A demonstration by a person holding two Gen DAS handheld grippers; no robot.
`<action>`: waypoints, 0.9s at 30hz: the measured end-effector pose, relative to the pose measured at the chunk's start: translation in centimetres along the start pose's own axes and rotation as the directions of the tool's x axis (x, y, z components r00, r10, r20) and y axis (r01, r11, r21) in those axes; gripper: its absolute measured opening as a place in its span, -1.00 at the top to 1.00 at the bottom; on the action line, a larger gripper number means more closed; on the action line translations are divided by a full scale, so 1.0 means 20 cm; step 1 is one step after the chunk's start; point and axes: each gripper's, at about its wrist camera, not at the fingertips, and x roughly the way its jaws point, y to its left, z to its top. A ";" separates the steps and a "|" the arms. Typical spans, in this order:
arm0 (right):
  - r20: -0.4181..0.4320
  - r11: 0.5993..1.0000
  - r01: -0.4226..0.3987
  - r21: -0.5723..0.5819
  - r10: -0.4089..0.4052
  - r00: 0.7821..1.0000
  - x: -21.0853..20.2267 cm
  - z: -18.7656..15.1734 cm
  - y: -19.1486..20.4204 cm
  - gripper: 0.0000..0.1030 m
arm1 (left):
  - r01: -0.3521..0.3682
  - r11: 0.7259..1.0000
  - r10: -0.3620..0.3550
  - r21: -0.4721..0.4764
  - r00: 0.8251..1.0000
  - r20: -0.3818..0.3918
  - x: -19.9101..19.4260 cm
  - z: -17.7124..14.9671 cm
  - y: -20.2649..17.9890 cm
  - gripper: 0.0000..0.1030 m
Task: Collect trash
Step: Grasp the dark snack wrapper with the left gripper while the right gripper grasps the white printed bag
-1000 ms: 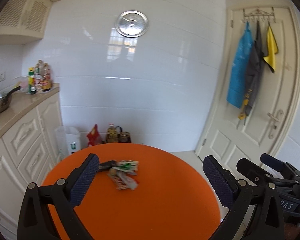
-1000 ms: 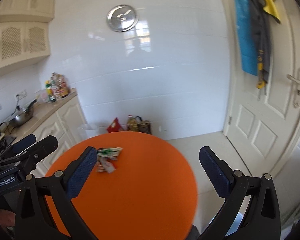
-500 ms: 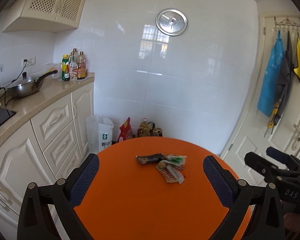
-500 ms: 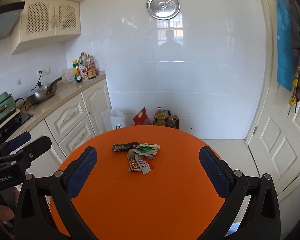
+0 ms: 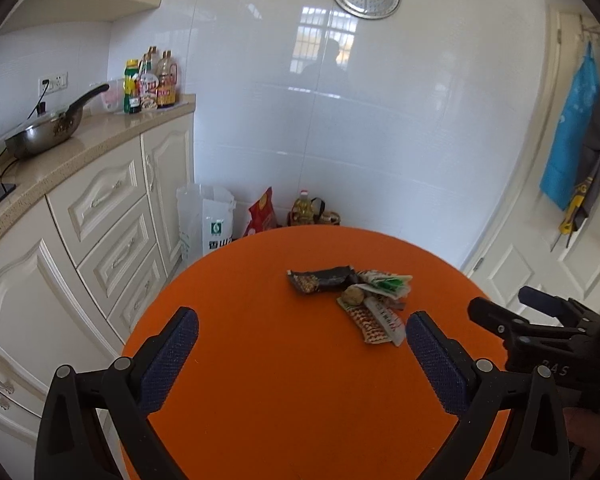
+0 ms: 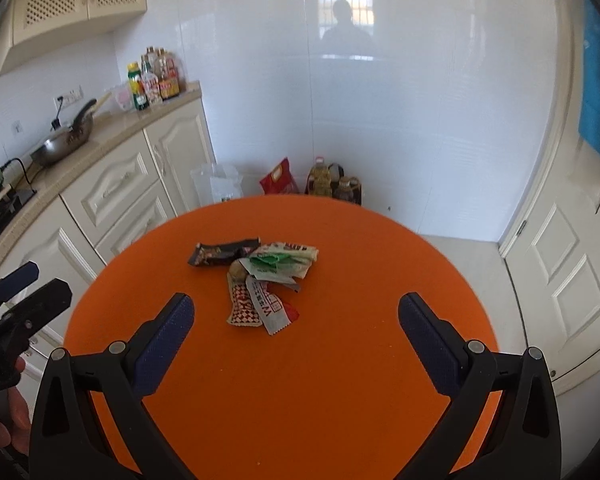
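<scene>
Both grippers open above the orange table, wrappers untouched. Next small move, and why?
Probably ease the right gripper forward and down onto the pile of crumpled snack wrappers on the round orange table. Its jaws are wide open and empty, and the pile lies just ahead between them; the left gripper sits off to the side.

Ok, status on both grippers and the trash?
Left gripper open, right gripper open, both empty. Wrapper pile untouched on orange table. Nothing blocking.

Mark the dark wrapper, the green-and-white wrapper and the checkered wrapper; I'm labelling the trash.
dark wrapper [image 6: 224, 253], right wrist view, middle of its body
green-and-white wrapper [image 6: 278, 262], right wrist view, green print
checkered wrapper [image 6: 242, 304], right wrist view, checkered face
</scene>
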 end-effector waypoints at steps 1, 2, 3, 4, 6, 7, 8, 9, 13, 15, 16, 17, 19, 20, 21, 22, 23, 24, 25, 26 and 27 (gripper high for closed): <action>-0.022 1.000 -0.007 -0.002 0.007 1.000 0.06 0.00 0.00 -0.98 | -0.007 1.000 0.007 -0.005 1.000 -0.014 0.07 0.02 0.00 -0.99; -0.047 1.000 -0.015 -0.004 0.015 0.999 0.13 -0.01 0.00 -0.95 | -0.011 1.000 0.011 -0.008 1.000 -0.025 0.13 0.04 0.00 -0.99; -0.072 1.000 -0.022 -0.008 0.022 0.997 0.20 -0.01 0.00 -0.88 | -0.017 1.000 0.017 -0.012 0.999 -0.042 0.20 0.07 0.00 -0.99; -0.102 0.999 -0.033 -0.014 0.031 0.994 0.28 -0.02 0.01 -0.78 | -0.025 1.000 0.024 -0.016 0.998 -0.058 0.27 0.09 0.00 -0.99; -0.139 0.999 -0.044 -0.025 0.041 0.990 0.39 -0.03 0.03 -0.70 | -0.039 0.999 0.037 -0.020 0.996 -0.084 0.39 0.12 0.00 -0.99; -0.157 0.998 -0.046 -0.032 0.041 0.987 0.45 -0.04 0.04 -0.66 | -0.043 0.999 0.041 -0.023 0.995 -0.094 0.44 0.13 0.00 -0.99; -0.168 0.998 -0.048 -0.036 0.041 0.985 0.49 -0.04 0.04 -0.63 | -0.047 0.999 0.044 -0.027 0.993 -0.105 0.49 0.15 0.00 -0.99; -0.182 0.998 -0.051 -0.034 0.044 0.982 0.54 -0.05 0.04 -0.57 | -0.050 0.998 0.046 -0.030 0.992 -0.115 0.54 0.16 -0.01 -0.99; -0.218 0.997 -0.071 -0.042 0.060 0.974 0.66 -0.06 0.05 -0.20 | -0.049 0.998 0.044 -0.032 0.988 -0.148 0.70 0.20 -0.03 -0.99; -0.208 0.996 -0.066 -0.062 0.052 0.977 0.69 -0.06 0.05 0.04 | -0.044 0.999 0.039 -0.027 0.986 -0.162 0.78 0.23 -0.06 -0.99; -0.206 0.995 -0.054 -0.080 0.036 0.978 0.69 -0.07 0.05 0.23 | -0.042 0.999 0.038 -0.025 0.986 -0.164 0.80 0.23 -0.07 -0.99; -0.206 0.994 -0.046 -0.095 0.026 0.978 0.69 -0.07 0.05 0.34 | -0.038 0.999 0.034 -0.023 0.986 -0.166 0.82 0.24 -0.09 -0.99; -0.205 0.993 -0.068 -0.096 0.047 0.978 0.67 -0.09 0.02 0.59 | -0.028 0.999 0.025 -0.019 0.985 -0.170 0.88 0.26 -0.12 -0.99; -0.205 0.993 -0.068 -0.094 0.047 0.978 0.66 -0.10 0.02 0.63 | -0.022 1.000 0.020 -0.012 0.985 -0.172 0.91 0.27 -0.13 -0.99; -0.206 0.994 -0.070 -0.083 0.052 0.977 0.64 -0.12 -0.01 0.68 | -0.014 1.000 0.013 -0.004 0.985 -0.175 0.93 0.29 -0.16 -0.99; -0.205 0.994 -0.073 -0.076 0.056 0.977 0.63 -0.12 -0.02 0.70 | -0.008 1.000 0.008 0.001 0.984 -0.176 0.95 0.29 -0.18 -0.99; -0.203 0.995 -0.078 -0.058 0.065 0.977 0.61 -0.14 -0.05 0.71 | -0.001 1.000 0.003 0.007 0.984 -0.176 0.98 0.30 -0.20 -0.99; -0.200 0.995 -0.085 -0.044 0.075 0.977 0.59 -0.15 -0.08 0.72 | 0.006 1.000 -0.004 0.012 0.984 -0.177 0.99 0.30 -0.22 -0.99; -0.199 0.995 -0.093 -0.032 0.085 0.976 0.57 -0.15 -0.09 0.73 | 0.011 1.000 -0.008 0.016 0.984 -0.180 1.02 0.31 -0.24 -0.99; -0.196 0.995 -0.102 -0.021 0.096 0.976 0.55 -0.15 -0.11 0.73 | 0.012 1.000 -0.008 0.021 0.983 -0.181 1.03 0.31 -0.25 -0.99; -0.192 0.993 -0.114 -0.010 0.110 0.975 0.53 -0.16 -0.13 0.73 | 0.009 1.000 -0.004 0.027 0.984 -0.179 1.06 0.33 -0.27 -0.99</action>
